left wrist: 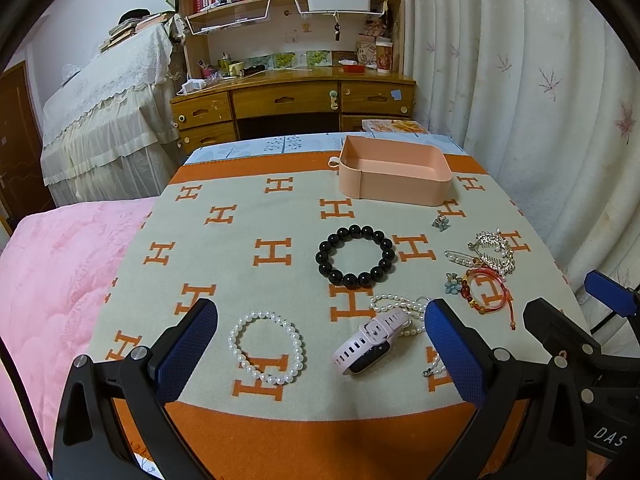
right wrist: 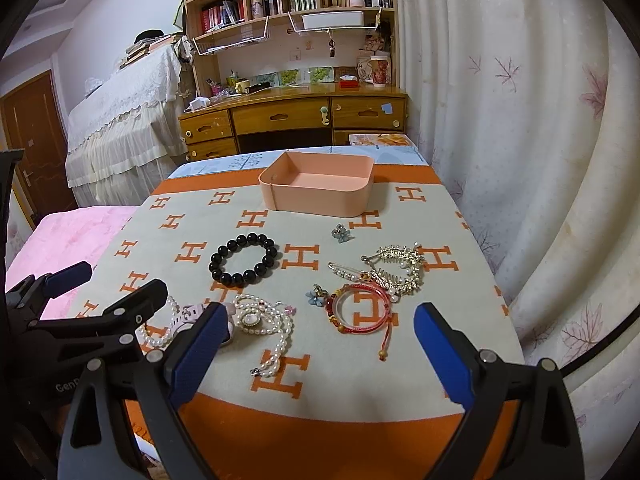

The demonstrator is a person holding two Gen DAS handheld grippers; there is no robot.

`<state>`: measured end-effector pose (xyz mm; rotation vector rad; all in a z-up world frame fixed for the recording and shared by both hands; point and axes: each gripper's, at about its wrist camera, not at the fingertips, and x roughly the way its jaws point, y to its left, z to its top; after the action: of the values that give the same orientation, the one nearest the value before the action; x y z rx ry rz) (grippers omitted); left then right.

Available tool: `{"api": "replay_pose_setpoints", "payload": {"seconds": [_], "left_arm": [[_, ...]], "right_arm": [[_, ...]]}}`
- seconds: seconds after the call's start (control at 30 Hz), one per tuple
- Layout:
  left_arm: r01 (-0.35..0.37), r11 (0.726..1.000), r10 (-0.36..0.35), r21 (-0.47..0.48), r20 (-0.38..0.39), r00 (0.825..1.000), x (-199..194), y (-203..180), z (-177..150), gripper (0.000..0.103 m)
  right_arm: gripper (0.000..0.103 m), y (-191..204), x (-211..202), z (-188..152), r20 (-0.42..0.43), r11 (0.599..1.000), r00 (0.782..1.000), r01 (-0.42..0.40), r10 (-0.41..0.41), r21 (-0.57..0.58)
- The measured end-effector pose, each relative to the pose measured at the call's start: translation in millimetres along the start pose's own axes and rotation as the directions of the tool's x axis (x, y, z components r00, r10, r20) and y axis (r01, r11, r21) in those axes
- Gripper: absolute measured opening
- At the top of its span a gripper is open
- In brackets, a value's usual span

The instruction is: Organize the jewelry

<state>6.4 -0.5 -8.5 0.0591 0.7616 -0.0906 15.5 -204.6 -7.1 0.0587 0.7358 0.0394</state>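
Note:
Jewelry lies on an orange-and-beige H-patterned cloth (left wrist: 256,216). A pink open tray (left wrist: 394,170) stands at the far side, also in the right wrist view (right wrist: 320,190). A black bead bracelet (left wrist: 355,256), a white pearl bracelet (left wrist: 266,347), a pink watch (left wrist: 370,340), a pearl necklace (right wrist: 268,324), a red bangle (right wrist: 360,306), a rhinestone comb (right wrist: 400,270) and small flower clips (right wrist: 342,234) are spread out. My left gripper (left wrist: 320,328) is open above the pearl bracelet and watch. My right gripper (right wrist: 318,332) is open above the necklace and bangle. Both are empty.
A pink quilt (left wrist: 44,288) lies left of the cloth. A wooden desk with bookshelves (left wrist: 292,96) stands beyond. White curtains (left wrist: 520,80) hang on the right. A covered piece of furniture (left wrist: 108,120) stands at the back left.

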Motion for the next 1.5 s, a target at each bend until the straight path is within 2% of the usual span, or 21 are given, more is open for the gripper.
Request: {"api": "replay_pose_setpoints", "payload": {"seconds": [0.57,0.67,0.77,0.97,1.13,1.27,1.43,1.5], "left_arm": [[0.005,1.000,-0.005,-0.009,0.014,1.000,-8,3,-5,0.102],[0.029,1.000,-0.029,-0.011,0.030,0.999,-12,5,-3,0.102],[0.053,0.998,-0.051,-0.032,0.048,0.998,-17,13,2,0.102],[0.030,1.000,-0.030,0.001,0.004,1.000,-9,25,29,0.102],[-0.001,0.999,0.001,0.033,0.001,1.000,2,31,60,0.102],[0.002,0.999,-0.001,0.052,-0.016,1.000,18,34,86,0.102],[0.013,0.997,-0.006,0.070,-0.102,0.995,61,32,106,0.102],[0.029,0.997,-0.018,0.069,-0.156,0.988,84,31,107,0.102]], "right_arm": [[0.095,4,-9,-3,0.007,1.000,1.000,-0.008,0.008,-0.001],[0.095,5,-11,-3,0.000,1.000,1.000,-0.010,0.010,-0.001],[0.095,4,-11,-1,-0.004,1.000,1.000,-0.011,0.011,0.006],[0.095,-17,0,27,-0.057,0.998,0.997,-0.053,0.055,0.029],[0.084,-36,14,63,-0.085,0.998,0.994,-0.060,0.063,0.033],[0.081,-50,29,92,-0.095,0.999,0.995,-0.032,0.033,0.019],[0.070,-72,63,112,-0.179,0.999,0.983,-0.028,0.034,0.032],[0.064,-81,85,111,-0.241,0.999,0.970,-0.018,0.027,0.038]]}}
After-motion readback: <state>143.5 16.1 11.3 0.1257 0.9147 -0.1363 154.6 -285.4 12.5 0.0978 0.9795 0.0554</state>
